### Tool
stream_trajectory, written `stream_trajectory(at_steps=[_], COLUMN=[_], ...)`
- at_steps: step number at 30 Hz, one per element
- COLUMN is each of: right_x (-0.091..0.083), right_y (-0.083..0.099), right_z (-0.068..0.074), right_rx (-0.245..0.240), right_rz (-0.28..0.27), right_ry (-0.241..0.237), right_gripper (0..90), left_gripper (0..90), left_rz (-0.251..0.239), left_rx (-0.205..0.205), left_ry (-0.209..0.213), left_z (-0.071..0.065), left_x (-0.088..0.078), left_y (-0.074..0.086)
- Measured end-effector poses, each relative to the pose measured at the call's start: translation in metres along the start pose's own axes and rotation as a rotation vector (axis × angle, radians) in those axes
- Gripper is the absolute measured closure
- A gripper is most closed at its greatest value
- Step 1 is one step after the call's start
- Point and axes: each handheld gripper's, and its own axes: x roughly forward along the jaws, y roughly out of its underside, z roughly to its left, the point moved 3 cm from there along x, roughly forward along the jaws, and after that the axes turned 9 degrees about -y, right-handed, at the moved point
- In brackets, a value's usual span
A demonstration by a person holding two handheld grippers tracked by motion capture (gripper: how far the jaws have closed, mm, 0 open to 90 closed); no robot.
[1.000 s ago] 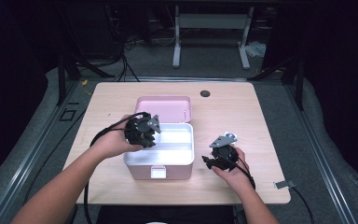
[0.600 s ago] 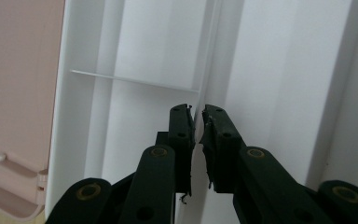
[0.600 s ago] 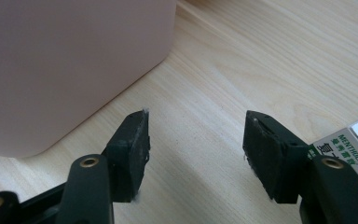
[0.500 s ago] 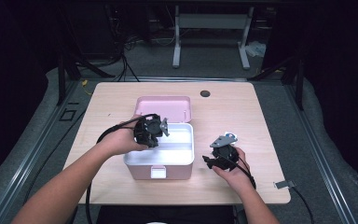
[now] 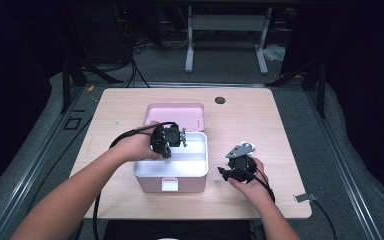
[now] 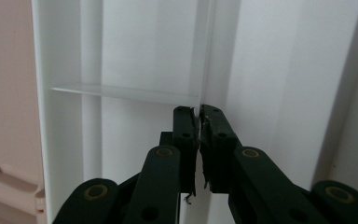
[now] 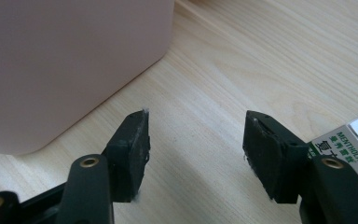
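Work in hand: the left gripper point(image 6: 198, 122) reached down into the open pink storage box point(image 5: 170, 170) and took hold of a thin white divider point(image 6: 204, 56) in its white inner tray point(image 6: 149, 51).
Left gripper: its jaws had just been closing and were pinched together on the divider's top edge, the thin sheet caught between the pads.
Divider's place: inside the box, towards its far left part in the high view, directly under the left gripper point(image 5: 169, 140).
Long axis: in the left gripper view the gripped divider ran straight away from the jaws, in line with them; a cross partition point(image 6: 121, 92) met it at a right angle.
Key relation: the divider lay straight below and ahead of the left gripper, so pulling it free probably called for a lift along the box walls.
Right gripper point(image 7: 193, 140): jaws apart, nothing between them, low over the wooden table point(image 7: 242, 60) just right of the box.
Nearer hand: the left; the right gripper point(image 5: 240, 165) was outside the box.
Lid point(image 5: 175, 115): behind the box, open.
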Motion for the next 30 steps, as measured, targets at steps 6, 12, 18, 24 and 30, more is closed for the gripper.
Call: stream_trajectory(at_steps=[6,12,18,24,30], right_x=[0.0011,0.0018,0.0018,0.0018,0.0019], right_y=[-0.0001,-0.0001,-0.0002,-0.0001,0.0003], right_z=[0.0001,0.0008,0.0,-0.0002,-0.0003], right_rx=[0.001,-0.003,-0.004,-0.004,0.004], right_rz=[-0.005,-0.006,-0.008,-0.006,-0.008], right_ry=[0.013,0.009,0.01,0.012,0.009], right_gripper=[40.5,40.5,40.5,40.5,40.6], left_gripper=[86.1,86.5,86.6,87.4,88.1], left_rz=[0.014,0.039,0.065,0.071,0.065], left_rx=[0.032,0.068,0.084,0.09,0.084], left_ry=[0.013,0.021,0.038,0.048,0.054], left_z=[0.0004,0.0007,0.0016,0.0029,0.0033], left_x=[0.0018,0.0033,0.0055,0.0052,0.0023], left_y=[-0.0027,-0.0057,-0.0088,-0.0091,-0.0085])
